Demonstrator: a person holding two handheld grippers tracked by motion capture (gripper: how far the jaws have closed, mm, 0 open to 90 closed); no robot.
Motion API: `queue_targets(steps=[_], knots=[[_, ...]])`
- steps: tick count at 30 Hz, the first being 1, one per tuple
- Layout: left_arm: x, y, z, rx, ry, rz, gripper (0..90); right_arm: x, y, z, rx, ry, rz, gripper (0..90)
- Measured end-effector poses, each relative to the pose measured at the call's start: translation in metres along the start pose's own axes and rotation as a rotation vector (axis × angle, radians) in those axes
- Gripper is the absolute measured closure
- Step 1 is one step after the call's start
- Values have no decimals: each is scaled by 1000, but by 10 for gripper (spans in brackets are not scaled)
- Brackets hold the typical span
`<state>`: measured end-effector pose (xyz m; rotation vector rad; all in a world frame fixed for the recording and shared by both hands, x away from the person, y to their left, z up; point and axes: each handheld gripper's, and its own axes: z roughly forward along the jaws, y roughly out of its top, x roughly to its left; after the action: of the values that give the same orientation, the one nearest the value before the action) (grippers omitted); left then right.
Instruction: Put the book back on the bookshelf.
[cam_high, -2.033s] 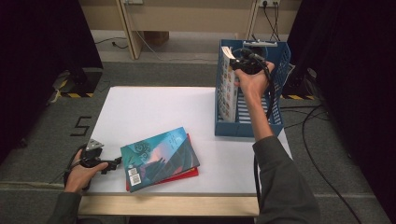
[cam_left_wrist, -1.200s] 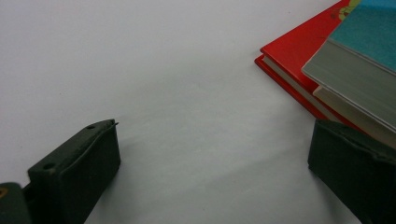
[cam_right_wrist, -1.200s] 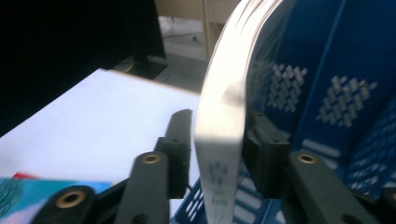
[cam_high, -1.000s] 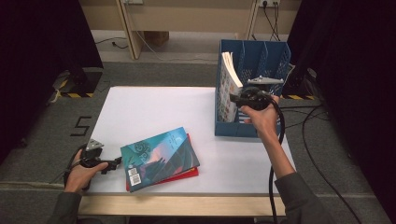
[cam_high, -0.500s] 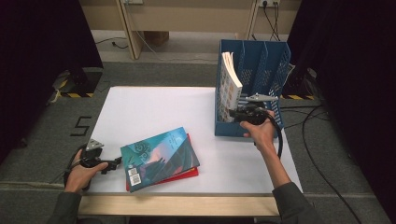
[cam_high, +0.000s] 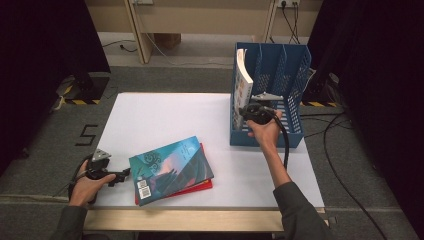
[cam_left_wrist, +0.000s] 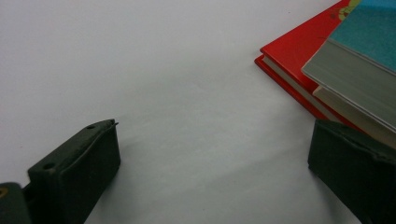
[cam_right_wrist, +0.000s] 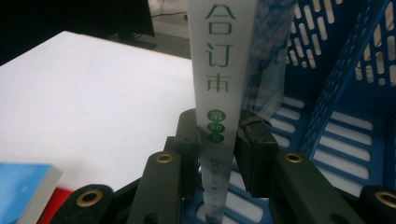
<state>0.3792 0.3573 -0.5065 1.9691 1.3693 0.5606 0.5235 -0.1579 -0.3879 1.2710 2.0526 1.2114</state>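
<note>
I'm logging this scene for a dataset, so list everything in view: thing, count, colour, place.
Table: 1, white, centre.
File rack: 1, blue, slotted, on the table's far right.
White book: 1, white spine with green print, upright in the rack's leftmost slot.
Teal book: 1, teal cover, lying on the red book at the near left.
Red book: 1, red, flat on the table under the teal book.
Cables: several, black, on the floor at right.
Left gripper: 1, black, jaws open, beside the stacked books.
Right gripper: 1, black, jaws have just been closing, gripping the white book's spine low down.
</note>
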Motion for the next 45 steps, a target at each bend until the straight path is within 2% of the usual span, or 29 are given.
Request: queue_targets(steps=[8,10,14,17,25,33,39,42,45], knots=[[0,0,0,0,0,0,13,-5,11,13,15,-34,5,728],[0,0,0,0,1,0,13,-6,12,15,14,-40,19,727],[0,0,0,0,0,1,13,-6,13,16,16,-32,12,725],[0,0,0,0,-1,0,13,-6,12,15,11,-27,37,699],[0,0,0,0,0,0,13,-4,-2,2,5,20,88,525],[0,0,0,-2,0,0,12,9,-17,-21,-16,84,72,417],[0,0,0,0,0,4,12,26,-34,-32,-17,168,63,396],[0,0,0,0,1,4,12,34,-40,-32,18,192,54,385],[0,0,0,0,1,4,12,41,-43,-31,24,207,42,384]])
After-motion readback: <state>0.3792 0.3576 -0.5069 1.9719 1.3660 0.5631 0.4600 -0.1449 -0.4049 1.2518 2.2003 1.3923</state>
